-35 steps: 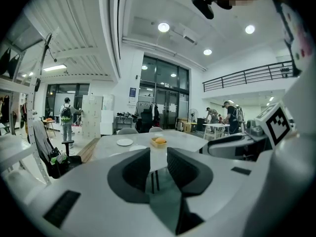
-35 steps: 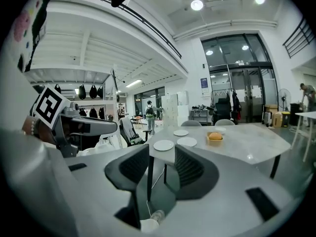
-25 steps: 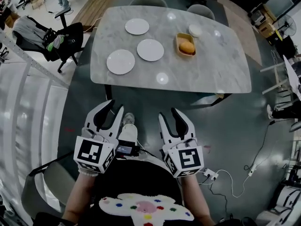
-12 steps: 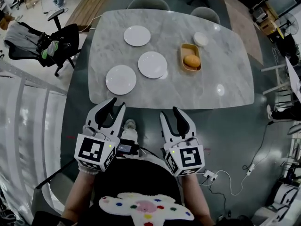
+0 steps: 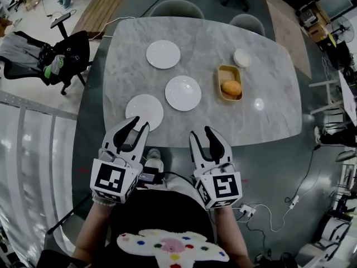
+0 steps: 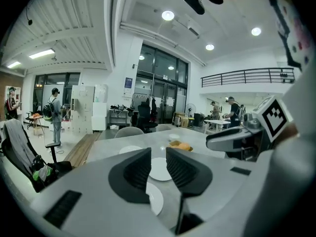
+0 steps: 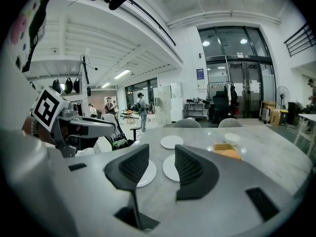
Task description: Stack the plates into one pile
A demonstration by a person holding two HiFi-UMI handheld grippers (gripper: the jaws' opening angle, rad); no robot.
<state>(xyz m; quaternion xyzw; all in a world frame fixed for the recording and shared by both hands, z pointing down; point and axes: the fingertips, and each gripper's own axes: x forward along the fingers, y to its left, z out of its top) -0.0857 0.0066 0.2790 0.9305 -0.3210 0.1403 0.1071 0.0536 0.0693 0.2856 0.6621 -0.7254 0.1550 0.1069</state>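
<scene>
Three white plates lie apart on the grey marble table [image 5: 268, 110]: a near plate [image 5: 144, 111] [image 6: 154, 199] [image 7: 146, 174], a middle plate [image 5: 183, 92] [image 6: 160, 174] [image 7: 170, 168] and a far plate [image 5: 163, 54] [image 7: 172, 141]. My left gripper [image 5: 135, 128] [image 6: 158, 167] hovers at the table's near edge, just short of the near plate, its jaws closing on nothing. My right gripper [image 5: 202, 135] [image 7: 162, 167] stands open and empty in front of the table's edge, to the right of the left one.
A yellow tray with a bread roll [image 5: 230, 82] and a small white bowl [image 5: 242, 57] sit at the table's right. A black office chair draped with clothes [image 5: 67, 52] stands to the left, two grey chairs [image 5: 178, 7] on the far side. Cables [image 5: 273, 211] trail on the floor.
Both grippers have come forward to the table together. The table's near edge and the near plate now lie right at the left gripper's fingertips.
</scene>
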